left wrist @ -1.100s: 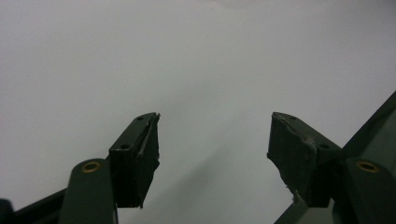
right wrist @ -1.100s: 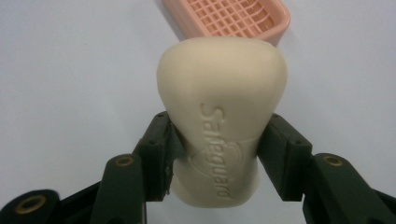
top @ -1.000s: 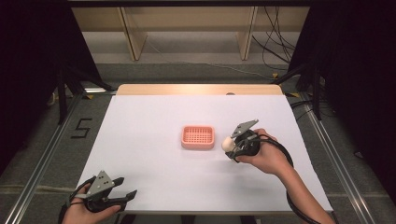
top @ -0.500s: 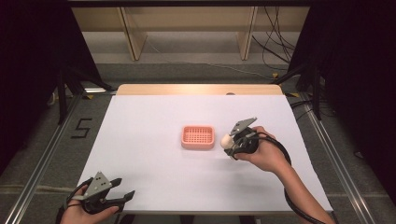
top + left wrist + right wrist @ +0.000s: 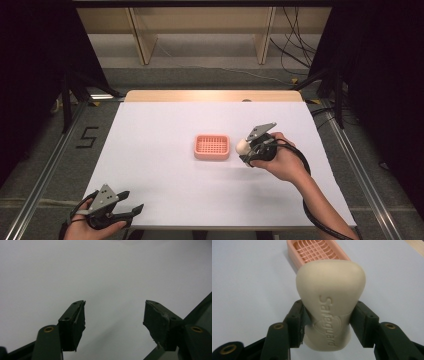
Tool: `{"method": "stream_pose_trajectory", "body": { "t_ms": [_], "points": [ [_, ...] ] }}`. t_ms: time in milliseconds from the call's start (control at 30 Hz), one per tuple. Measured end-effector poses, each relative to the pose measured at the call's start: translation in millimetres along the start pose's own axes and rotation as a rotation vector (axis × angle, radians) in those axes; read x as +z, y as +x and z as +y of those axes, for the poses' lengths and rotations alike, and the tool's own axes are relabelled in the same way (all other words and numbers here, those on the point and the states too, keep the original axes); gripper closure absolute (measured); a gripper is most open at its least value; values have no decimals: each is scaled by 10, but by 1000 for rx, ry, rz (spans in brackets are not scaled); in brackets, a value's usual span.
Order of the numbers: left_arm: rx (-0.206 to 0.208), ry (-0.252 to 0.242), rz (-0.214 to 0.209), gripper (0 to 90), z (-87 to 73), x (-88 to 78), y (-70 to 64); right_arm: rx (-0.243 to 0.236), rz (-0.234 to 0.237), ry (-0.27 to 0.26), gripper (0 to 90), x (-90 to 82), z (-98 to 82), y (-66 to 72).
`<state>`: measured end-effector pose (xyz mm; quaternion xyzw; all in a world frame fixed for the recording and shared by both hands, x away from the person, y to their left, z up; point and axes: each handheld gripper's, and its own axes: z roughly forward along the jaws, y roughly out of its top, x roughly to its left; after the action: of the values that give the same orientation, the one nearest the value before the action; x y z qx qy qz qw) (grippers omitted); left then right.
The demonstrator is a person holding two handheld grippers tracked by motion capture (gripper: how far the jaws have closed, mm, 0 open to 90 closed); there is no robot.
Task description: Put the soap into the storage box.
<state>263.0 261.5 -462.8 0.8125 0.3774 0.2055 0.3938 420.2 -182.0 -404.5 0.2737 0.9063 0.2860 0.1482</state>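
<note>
Right hand-held gripper (image 5: 327,322) clamps soap bar (image 5: 329,300) at its waist — hard, prob. slick — left hand-held gripper (image 5: 113,315) released.

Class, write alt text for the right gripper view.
The right hand-held gripper clamps a cream, rounded bar of soap stamped "Safeguard". Just beyond it, a pink plastic soap dish with a grid floor sits on the white table.

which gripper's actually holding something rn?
The right gripper: its jaws clamp a cream soap bar beside the pink soap dish. The left gripper is open over bare table.
</note>
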Motion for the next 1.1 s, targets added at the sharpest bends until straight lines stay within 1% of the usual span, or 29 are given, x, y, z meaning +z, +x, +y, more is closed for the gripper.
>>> {"method": "stream_pose_trajectory", "body": {
  "t_ms": [67, 100, 133, 167, 200, 233, 267, 300, 333, 367, 433, 467, 500, 533, 567, 600, 633, 667, 700, 733, 767, 833, 867, 900, 933, 967, 1033, 1067, 1100],
  "points": [
    [5, -2, -1, 332, 1, 0, 5, -8, -6, -4, 500, 1, 3, -11],
    [1, -1, 0, 332, 0, 0, 2, -5, -21, -19, 500, 15, 2, -10],
    [1, 0, 0, 332, -1, 0, 2, -22, -15, -27, 500, 22, 7, -31],
    [0, -1, -1, 332, -1, 0, 1, -9, -9, -22, 500, 6, 9, -31],
    [-1, -1, -1, 332, -1, 0, 0, -13, -4, -36, 500, 22, 9, -34],
    [-22, -10, -7, 332, -3, 0, -13, 6, -23, -29, 500, 15, 11, -29],
    [-37, -9, -10, 332, -6, -2, -24, 1, -42, -22, 500, 10, 6, -44],
    [-24, -2, -4, 332, -5, -2, -15, 7, -38, -25, 500, 13, 9, -42],
    [2, 1, -1, 332, -1, 1, 2, 23, -31, -38, 500, 18, 13, -32],
    [-23, -12, -12, 332, -4, 3, -14, 26, -17, -36, 500, 15, 18, -37],
    [-20, -5, -7, 332, -4, 0, -13, 33, -21, -42, 501, 18, 17, -34],
    [-34, 6, -22, 332, -3, -10, -20, 20, -36, -37, 500, 22, 20, -50],
    [-43, -6, -16, 332, -6, -2, -31, 26, -30, -44, 500, 21, 28, -48],
    [-41, -11, -11, 332, -6, 1, -32, 24, -30, -39, 500, 17, 37, -52],
    [-21, 1, 0, 332, -4, 0, -17, 27, -35, -48, 500, 26, 47, -51],
    [-30, 5, 1, 332, -8, 2, -21, 23, -26, -46, 500, 24, 53, -59],
    [-30, 5, 1, 332, -8, 2, -21, 23, -26, -46, 500, 24, 53, -59],
    [-47, -23, -17, 332, -6, 10, -32, 28, -32, -52, 500, 32, 69, -58],
    [-50, -8, -8, 332, -8, -2, -35, 28, -32, -52, 500, 32, 69, -58],
    [-20, -10, -6, 332, -3, -3, -14, 21, -33, -51, 500, 39, 81, -63],
    [-33, -2, -18, 332, -2, -13, -17, 16, -31, -43, 500, 28, 89, -72],
    [-33, -2, -18, 332, -2, -14, -17, 19, -32, -40, 500, 28, 96, -75],
    [-26, 0, -18, 332, -1, -18, -11, 17, -39, -55, 500, 43, 98, -77],
    [-27, -1, -18, 332, -1, -17, -11, 7, -51, -53, 500, 48, 101, -87],
    [-49, 2, -18, 332, -6, -18, -26, 8, -28, -49, 500, 43, 113, -88],
    [-27, 0, -18, 332, -2, -19, -12, 18, -36, -58, 500, 50, 113, -79],
    [-24, -1, -17, 332, 0, -18, -11, 18, -37, -60, 500, 52, 118, -83],
    [-11, 5, -15, 332, 2, -21, -2, 19, -38, -62, 500, 53, 126, -87],
    [-11, 5, -15, 332, 2, -21, -2, 19, -38, -62, 500, 53, 126, -87]
  ]
}}
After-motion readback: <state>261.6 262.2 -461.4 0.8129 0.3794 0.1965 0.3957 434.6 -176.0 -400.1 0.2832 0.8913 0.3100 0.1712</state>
